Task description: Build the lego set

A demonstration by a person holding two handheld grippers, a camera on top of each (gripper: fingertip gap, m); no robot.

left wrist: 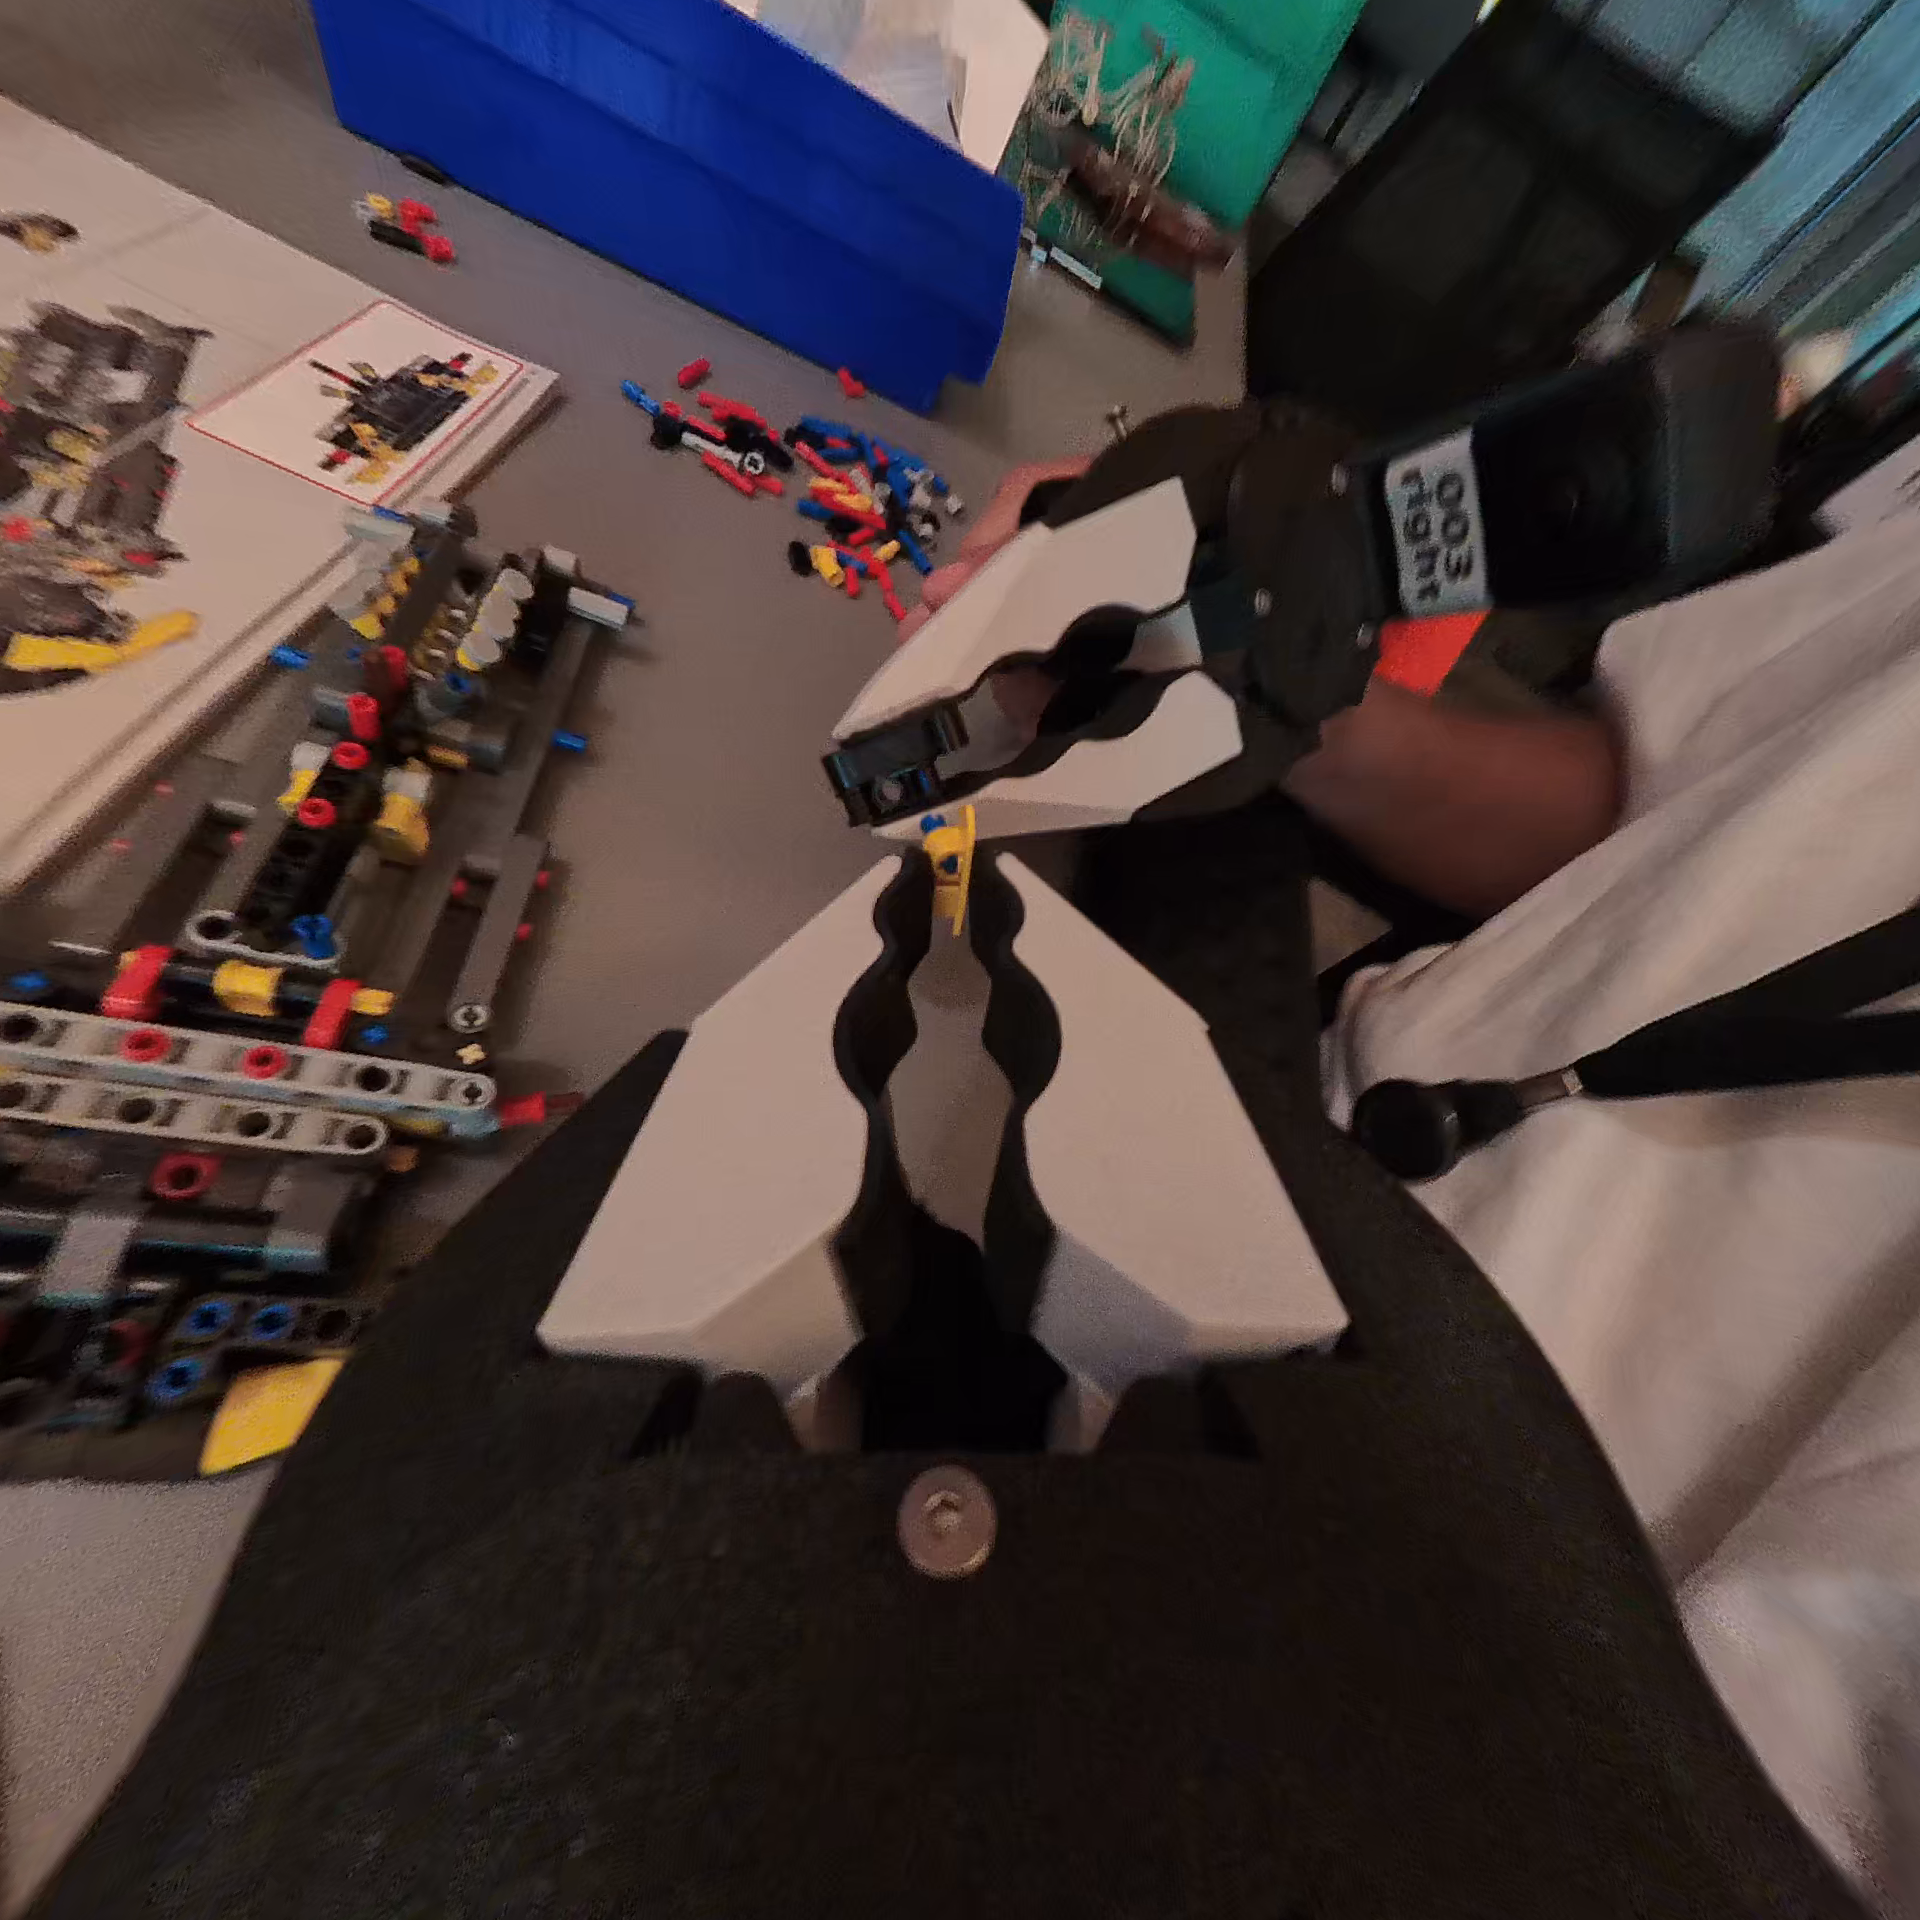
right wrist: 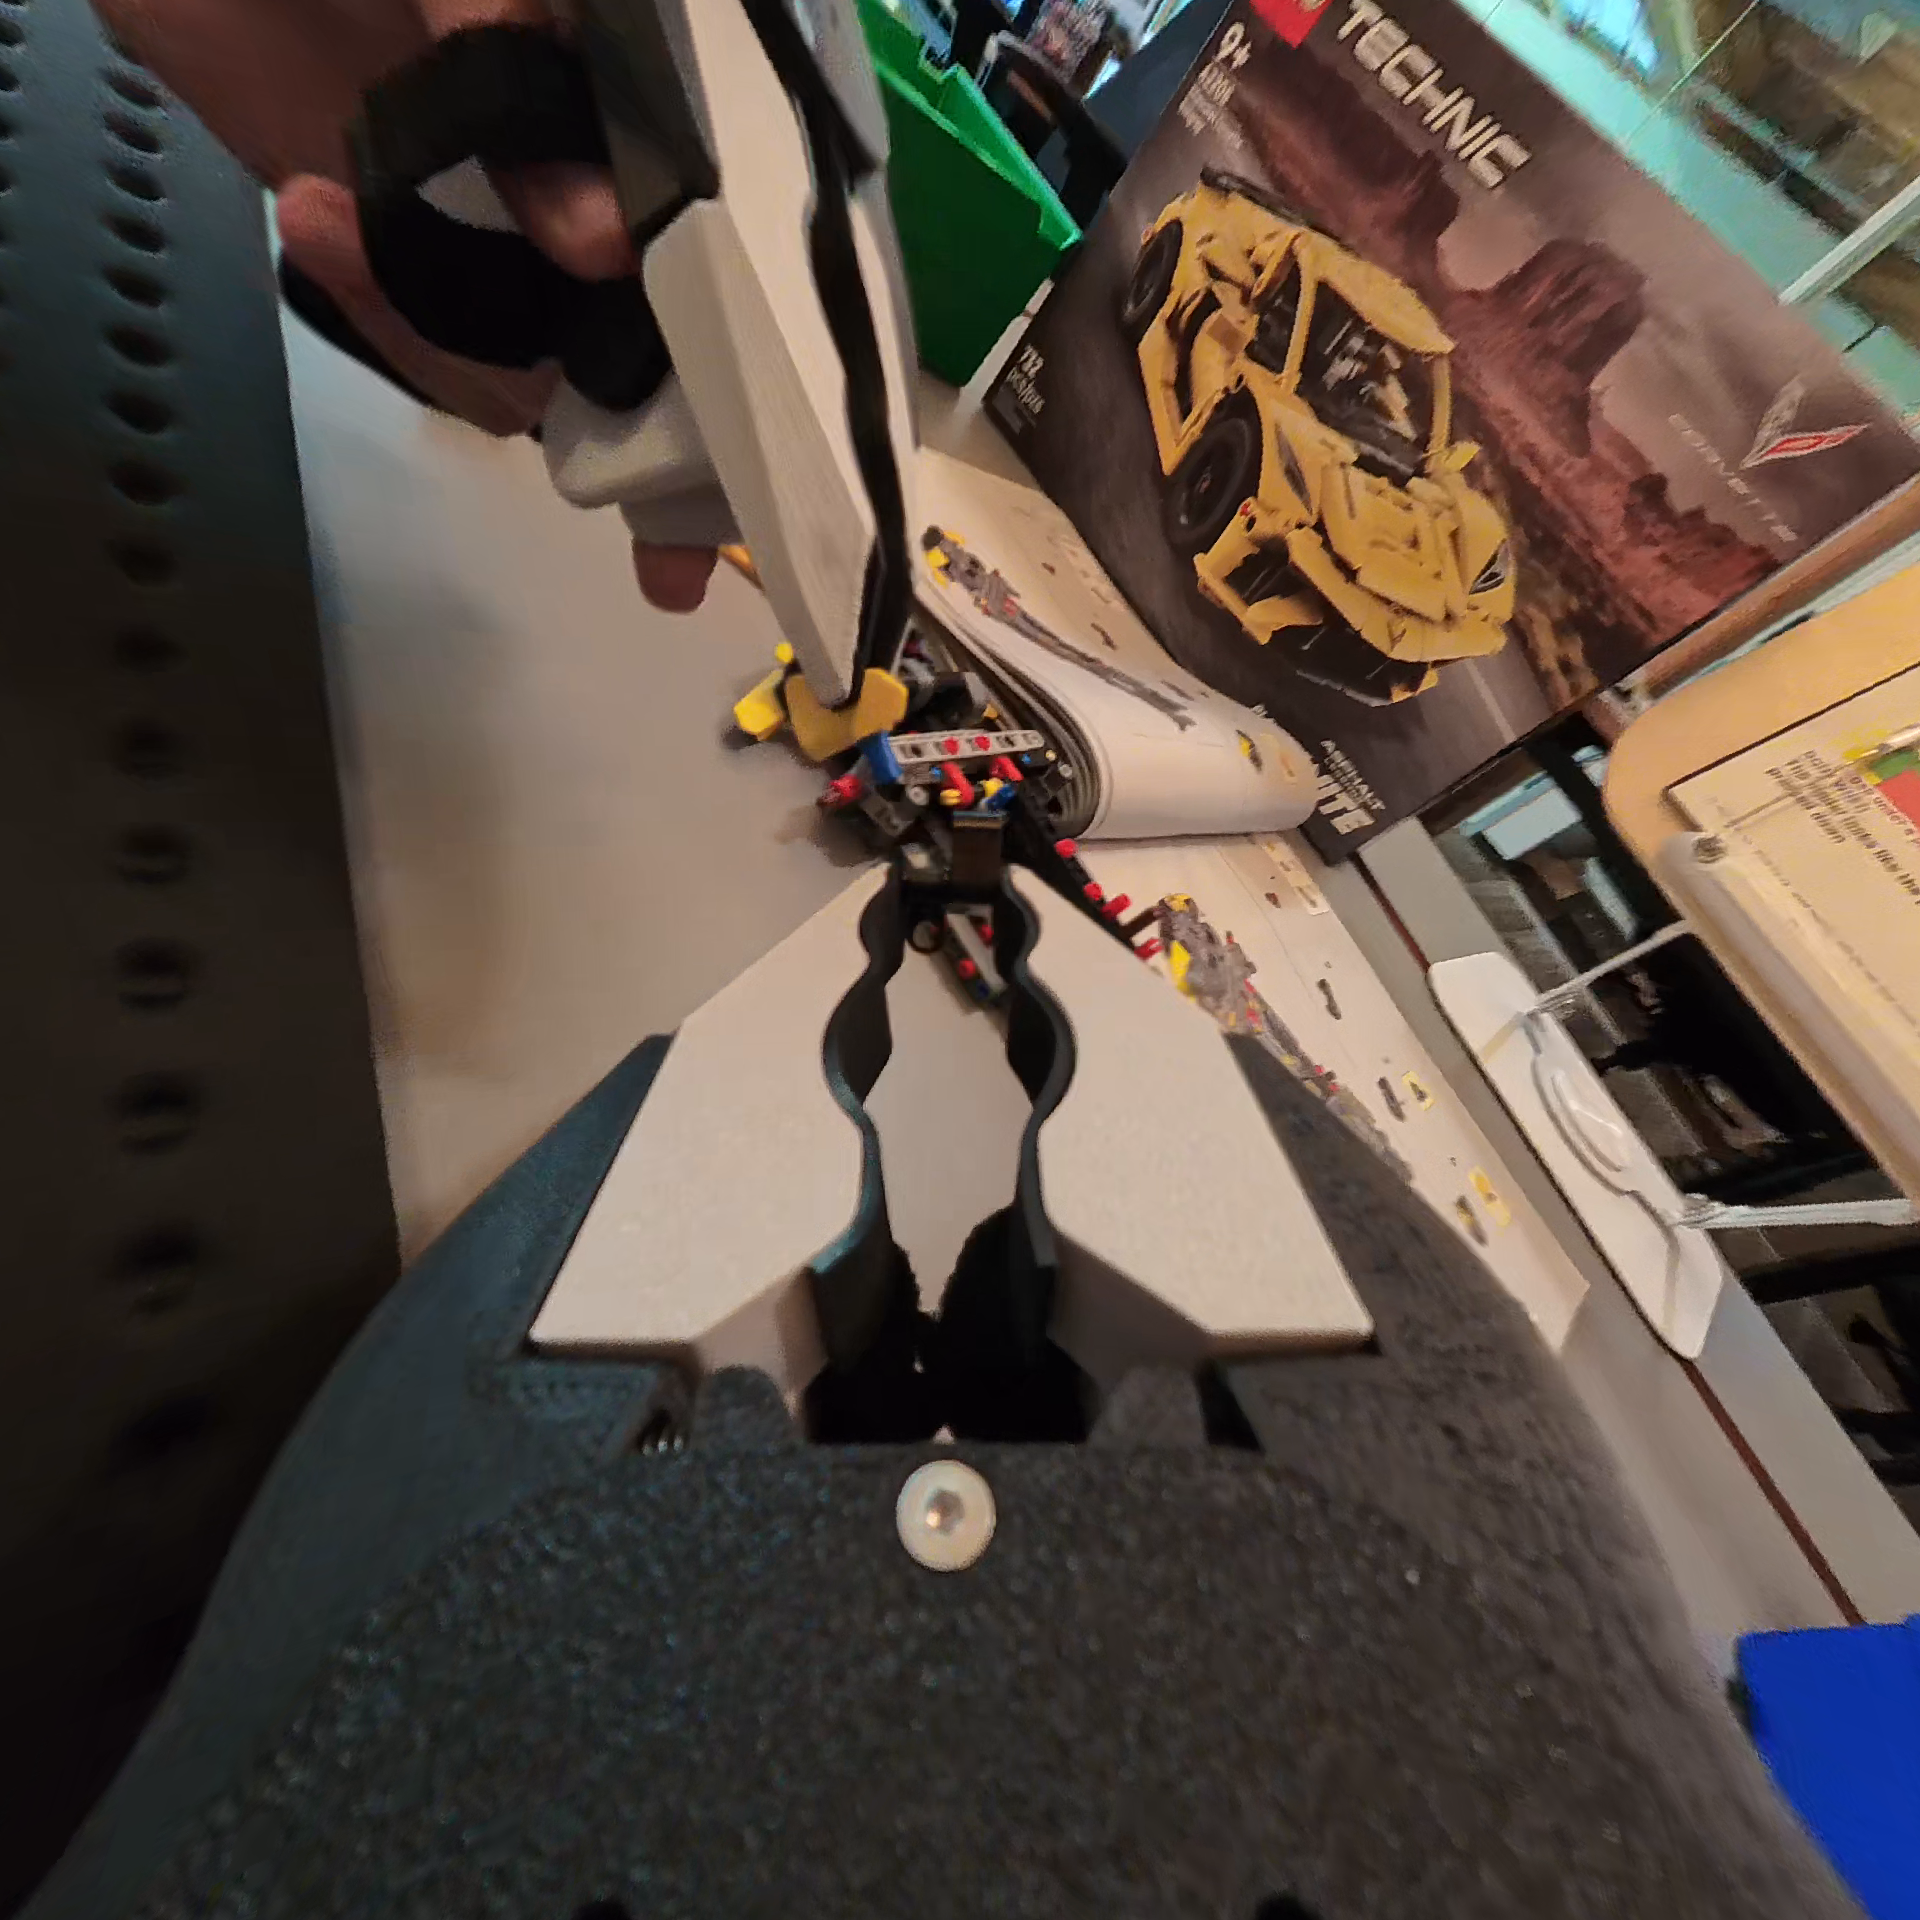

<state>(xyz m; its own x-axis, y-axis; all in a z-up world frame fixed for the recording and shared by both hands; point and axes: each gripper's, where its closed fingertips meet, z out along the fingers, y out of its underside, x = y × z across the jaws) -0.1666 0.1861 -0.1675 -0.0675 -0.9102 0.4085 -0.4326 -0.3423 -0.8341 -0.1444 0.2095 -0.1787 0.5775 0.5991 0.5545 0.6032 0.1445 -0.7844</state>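
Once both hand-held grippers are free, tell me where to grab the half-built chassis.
Pinch the chassis across its narrow width near mid-length, coming straight down from above. It lies flat and long on the table, and its straight grey side rails offer parallel faces.

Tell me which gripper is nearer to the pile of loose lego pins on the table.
Right. The right gripper, clamped on a black piece, hangs just beside the loose pins. The left gripper, pinching a yellow piece, sits behind it, farther from the pile.
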